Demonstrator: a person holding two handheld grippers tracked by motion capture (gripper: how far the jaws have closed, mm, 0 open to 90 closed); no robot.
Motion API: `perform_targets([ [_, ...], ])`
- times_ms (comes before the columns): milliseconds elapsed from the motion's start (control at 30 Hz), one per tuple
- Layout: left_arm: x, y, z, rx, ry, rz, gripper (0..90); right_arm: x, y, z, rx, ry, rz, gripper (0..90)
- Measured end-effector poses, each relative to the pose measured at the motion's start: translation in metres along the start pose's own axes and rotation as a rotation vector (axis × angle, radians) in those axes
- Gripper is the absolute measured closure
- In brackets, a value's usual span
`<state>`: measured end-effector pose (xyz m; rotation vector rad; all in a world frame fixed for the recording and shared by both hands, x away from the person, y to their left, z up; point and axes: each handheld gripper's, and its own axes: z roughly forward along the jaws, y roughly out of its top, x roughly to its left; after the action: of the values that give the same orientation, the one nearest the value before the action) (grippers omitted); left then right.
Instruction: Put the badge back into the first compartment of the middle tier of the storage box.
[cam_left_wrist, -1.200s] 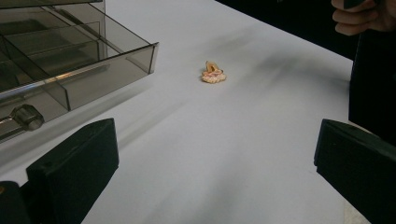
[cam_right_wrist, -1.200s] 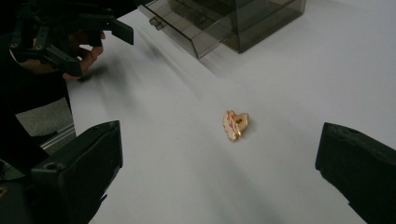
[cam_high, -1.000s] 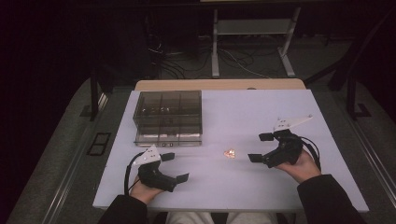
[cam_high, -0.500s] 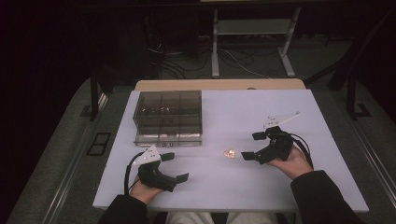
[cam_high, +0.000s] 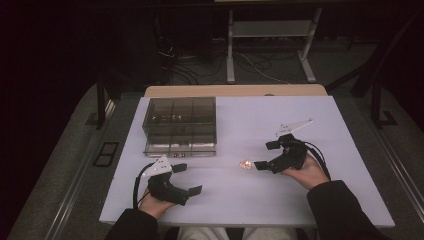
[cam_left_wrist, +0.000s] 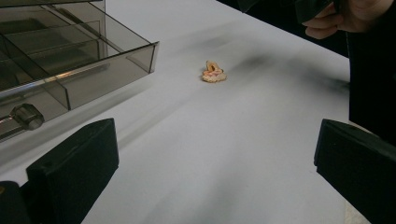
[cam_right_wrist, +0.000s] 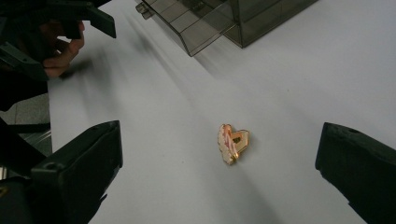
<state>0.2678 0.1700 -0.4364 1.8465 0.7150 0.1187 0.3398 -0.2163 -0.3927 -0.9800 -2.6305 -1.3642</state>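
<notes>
Grippers spread over a small pendant on the desk.
Left gripper (cam_high: 184, 179) rests near the desk's (cam_high: 260, 210) front edge, fingers wide, empty; right gripper (cam_high: 266, 155) fingers wide, empty, just beside the orange-gold pendant (cam_high: 245, 164); smoked compartment box (cam_high: 180, 125) beyond.

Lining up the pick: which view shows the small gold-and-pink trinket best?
The right gripper view: the trinket lies close, between the open jaws, gold and pink parts clear. The left gripper view shows it farther off, beside the clear box. The high view gives a tiny speck.
</notes>
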Motion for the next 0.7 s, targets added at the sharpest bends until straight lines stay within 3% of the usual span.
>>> perform_targets([
  [700, 0.000, 0.000, -0.001, -0.010, 0.003, -0.002, 0.0, -0.008, -0.002, 0.027, 0.059, 0.016, 0.008, 0.2],
])
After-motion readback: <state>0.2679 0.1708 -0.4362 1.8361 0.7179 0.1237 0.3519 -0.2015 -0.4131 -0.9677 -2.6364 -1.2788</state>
